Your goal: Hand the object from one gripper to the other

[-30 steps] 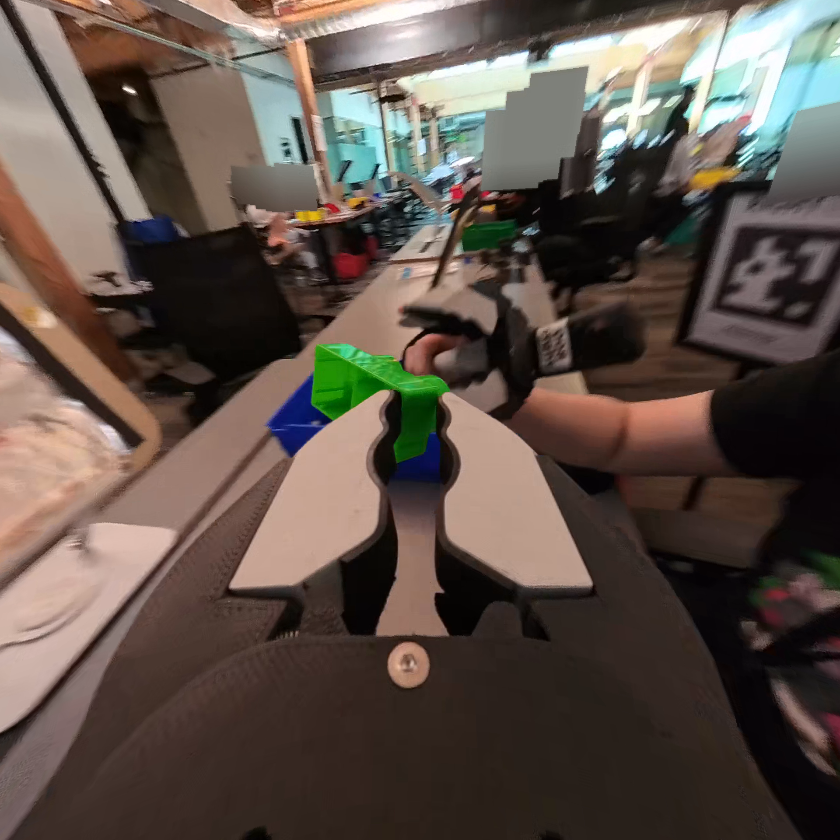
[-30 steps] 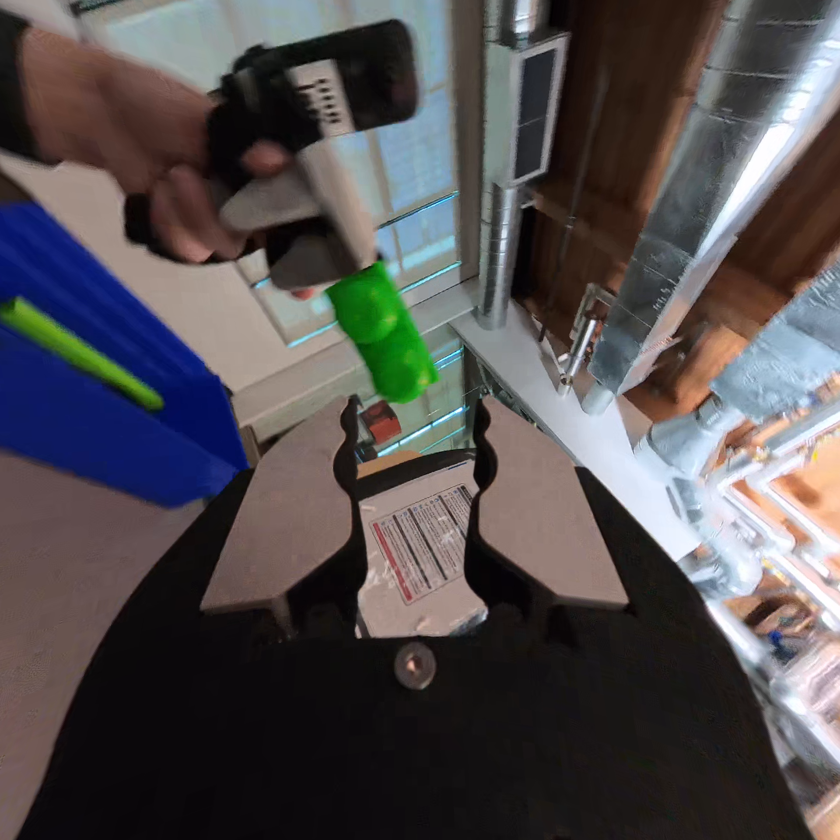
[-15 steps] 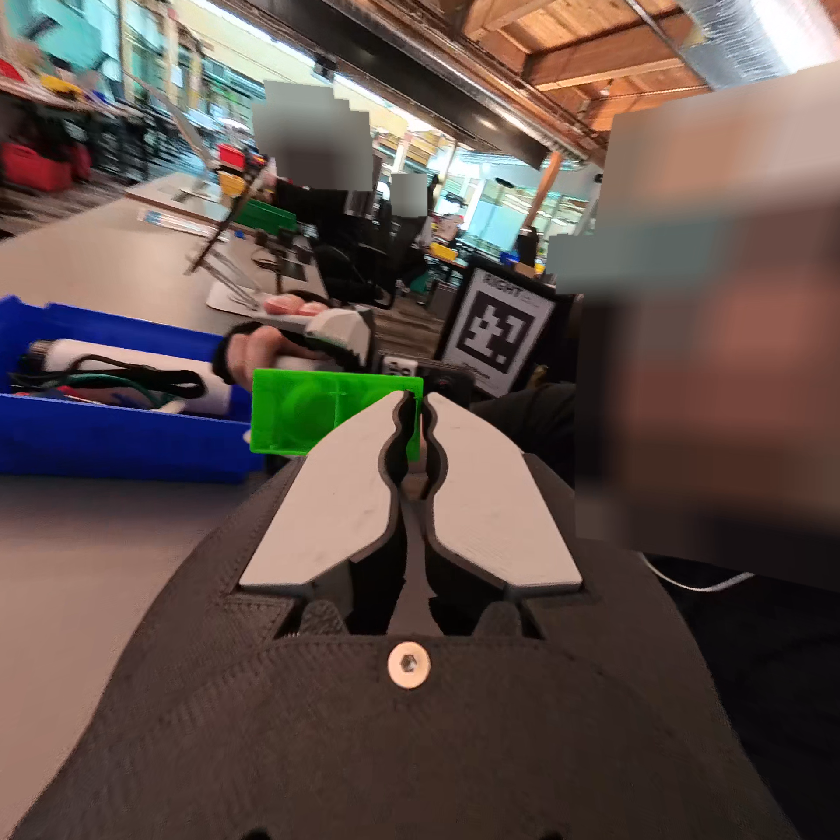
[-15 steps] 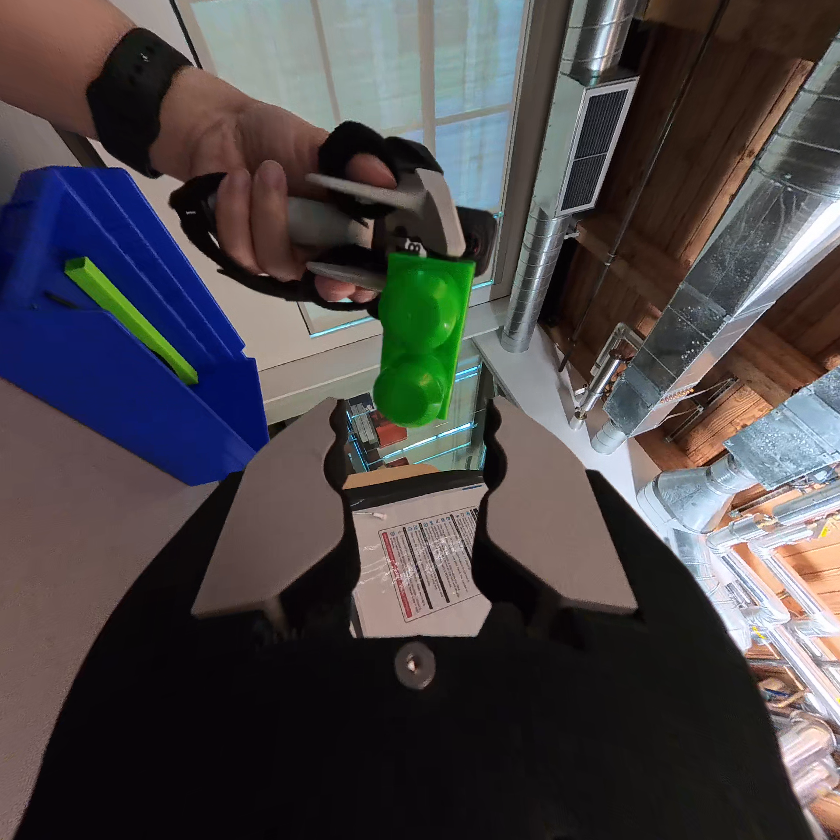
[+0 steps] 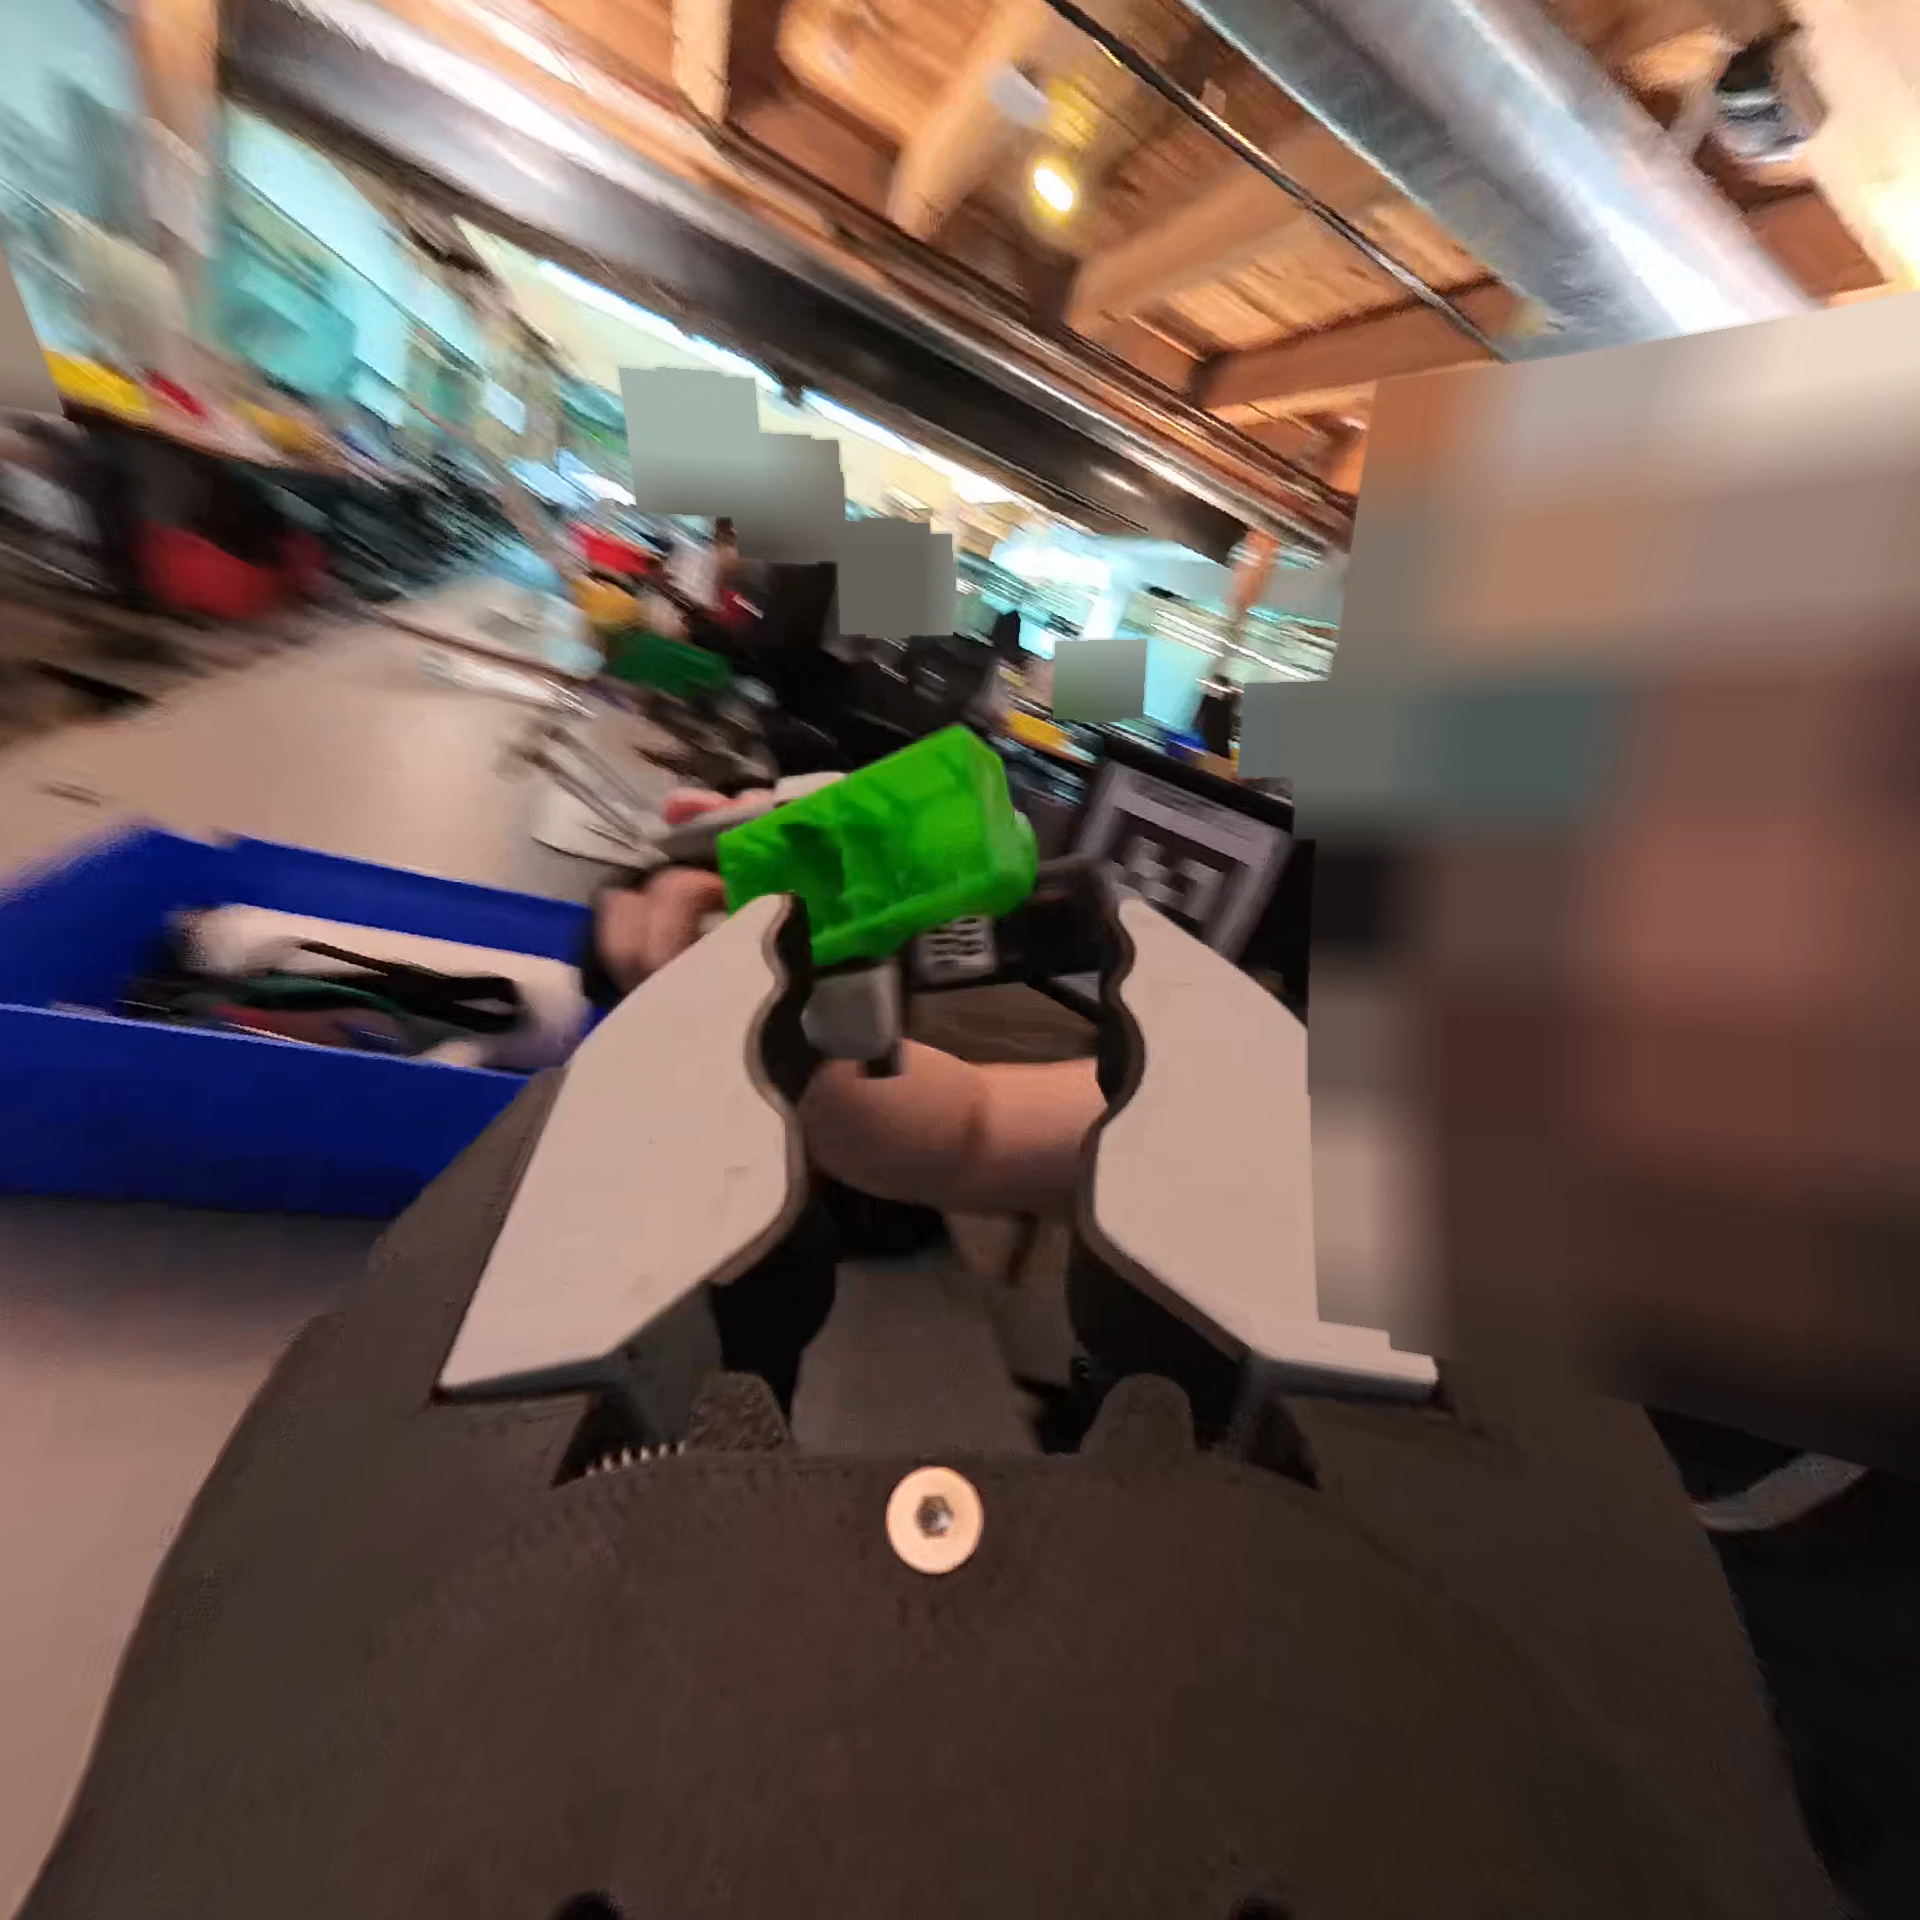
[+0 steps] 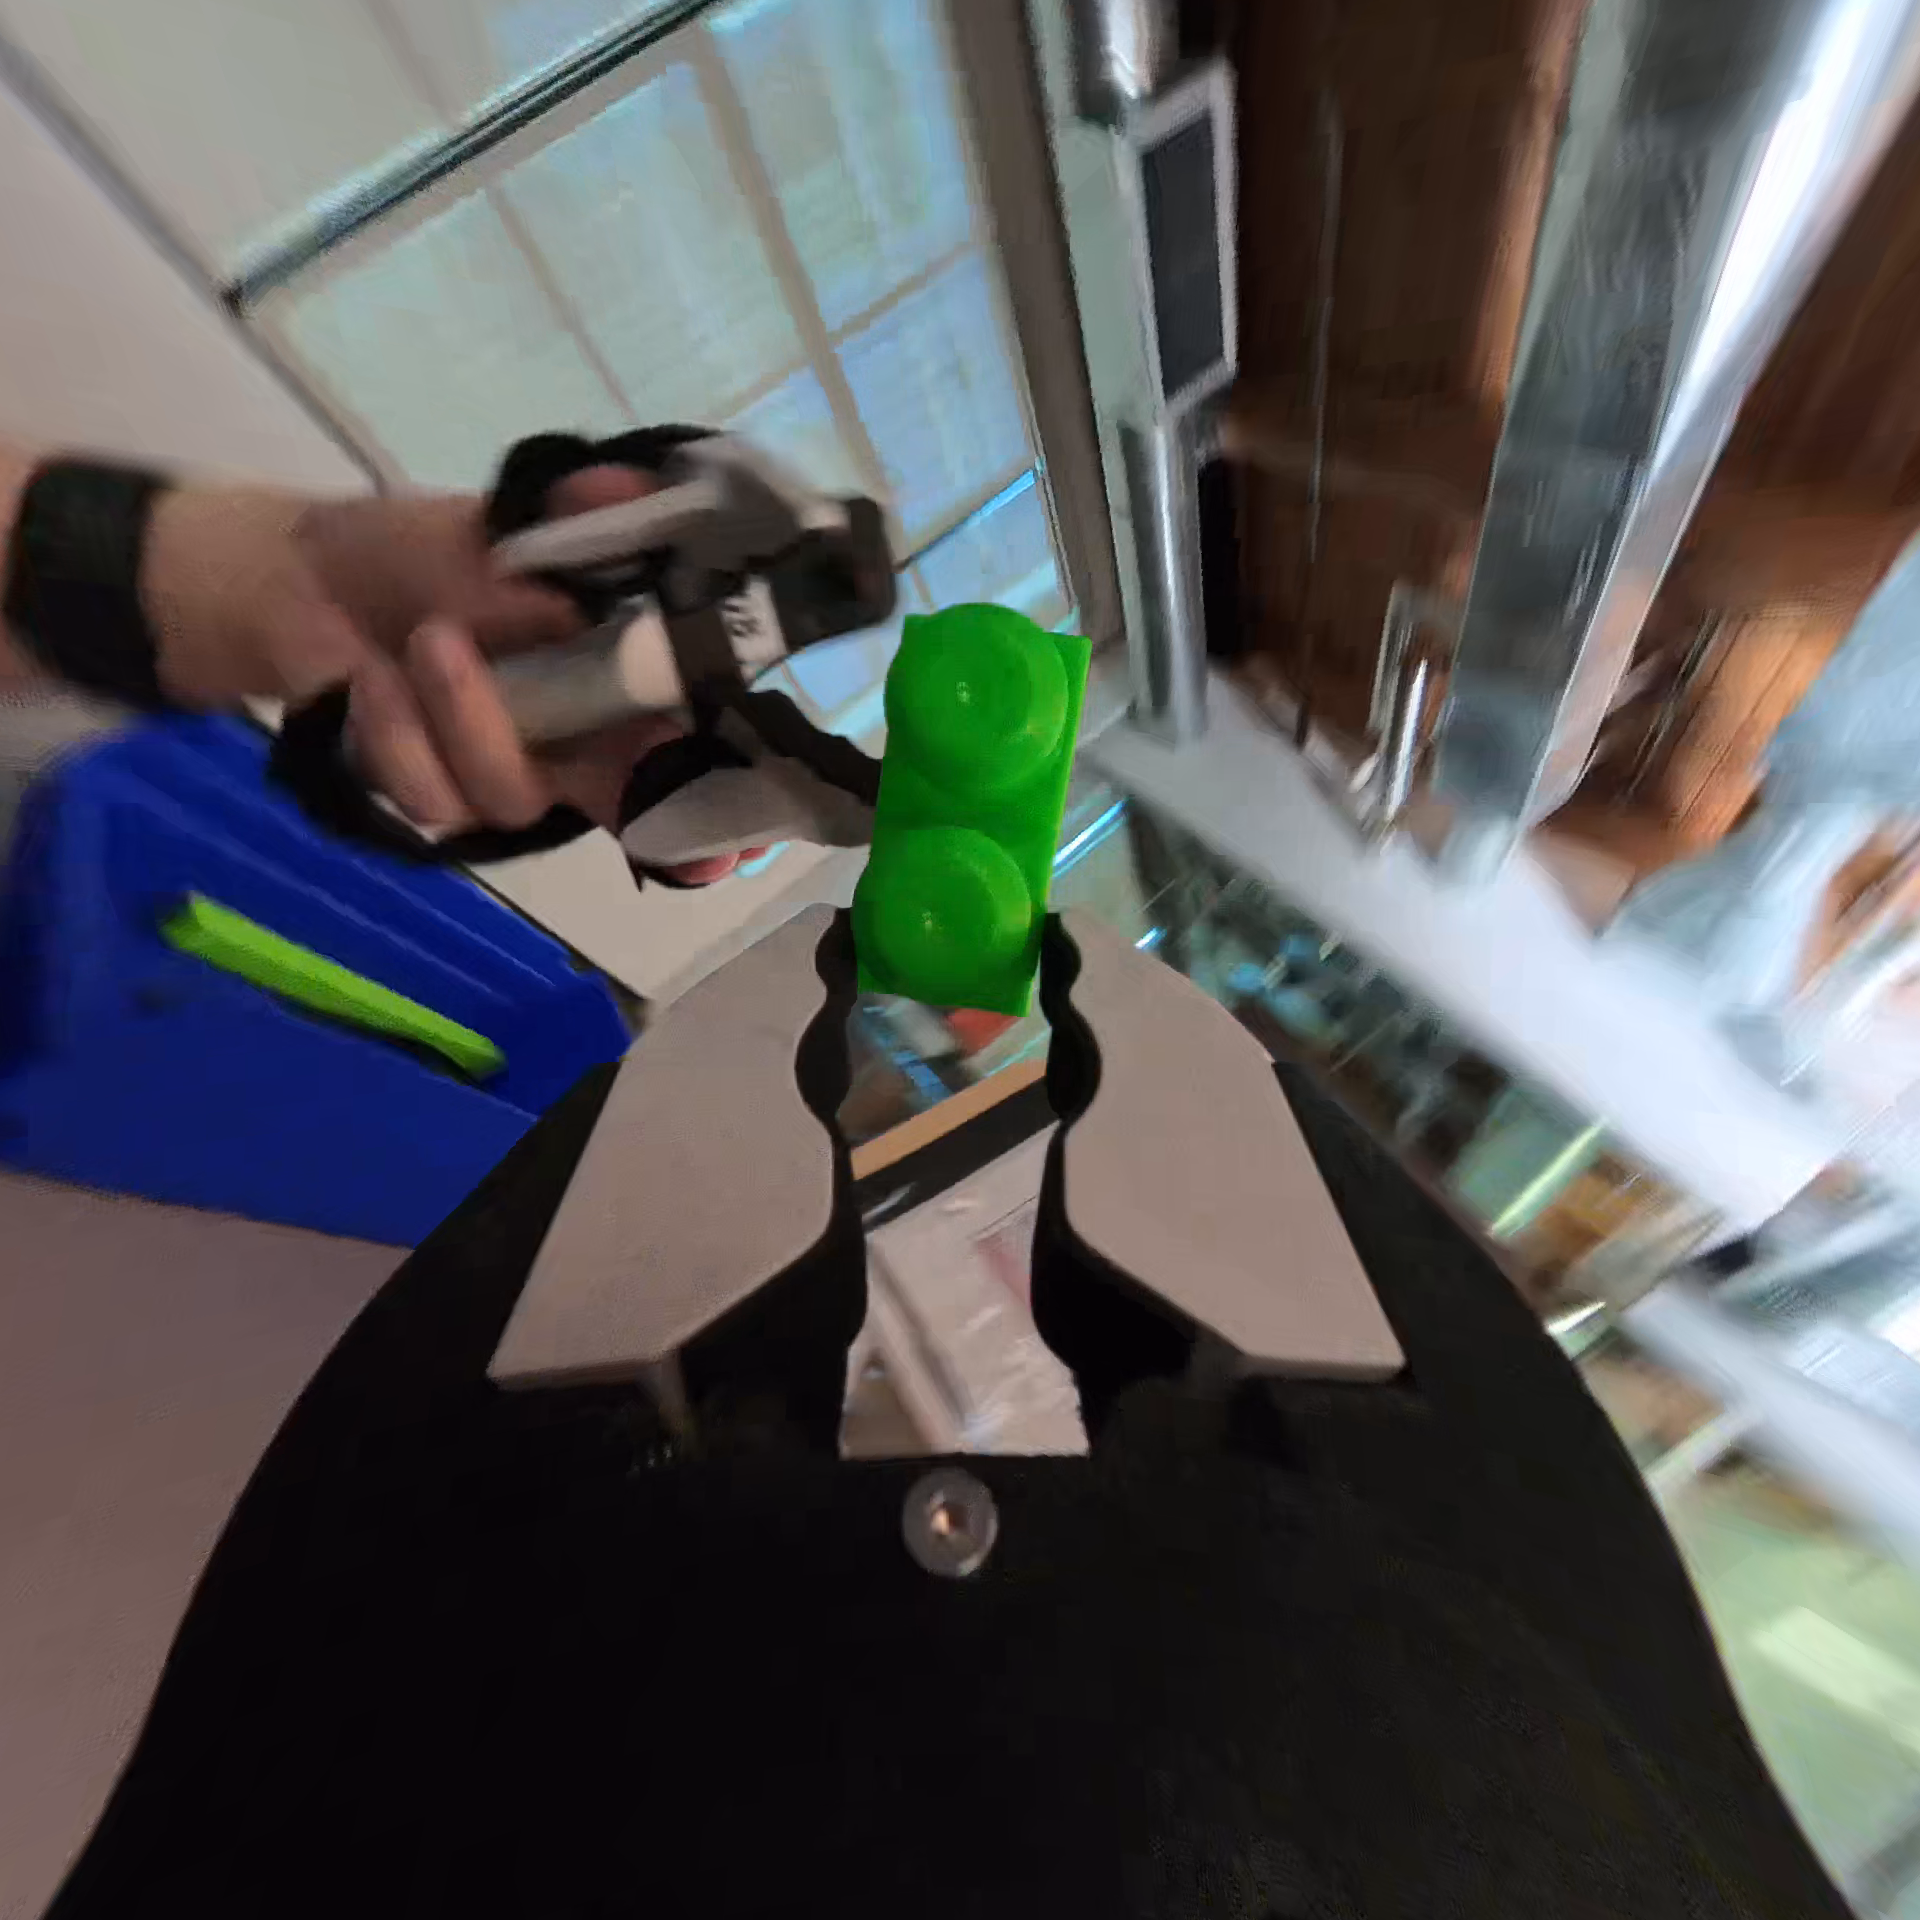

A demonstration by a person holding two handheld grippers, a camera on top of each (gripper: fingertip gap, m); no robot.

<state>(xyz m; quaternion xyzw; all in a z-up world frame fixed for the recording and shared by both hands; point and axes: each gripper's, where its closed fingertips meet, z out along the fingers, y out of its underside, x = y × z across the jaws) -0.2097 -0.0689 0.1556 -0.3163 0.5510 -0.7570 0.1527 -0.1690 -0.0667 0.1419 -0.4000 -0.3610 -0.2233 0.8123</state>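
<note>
My right gripper (image 6: 945,966) clamps the green block (image 6: 961,821). My left gripper (image 5: 951,935) is spread wide, empty, near a blue bin (image 5: 208,1101).

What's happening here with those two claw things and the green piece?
A person holds a claw-like gripper in each hand and is passing a green block between them. The right gripper has its fingers closed on the block's lower end. The left gripper is open, with the block just beyond its fingertips and no longer gripped by it. A blue bin sits on the table nearby. Both views are motion-blurred.
</note>
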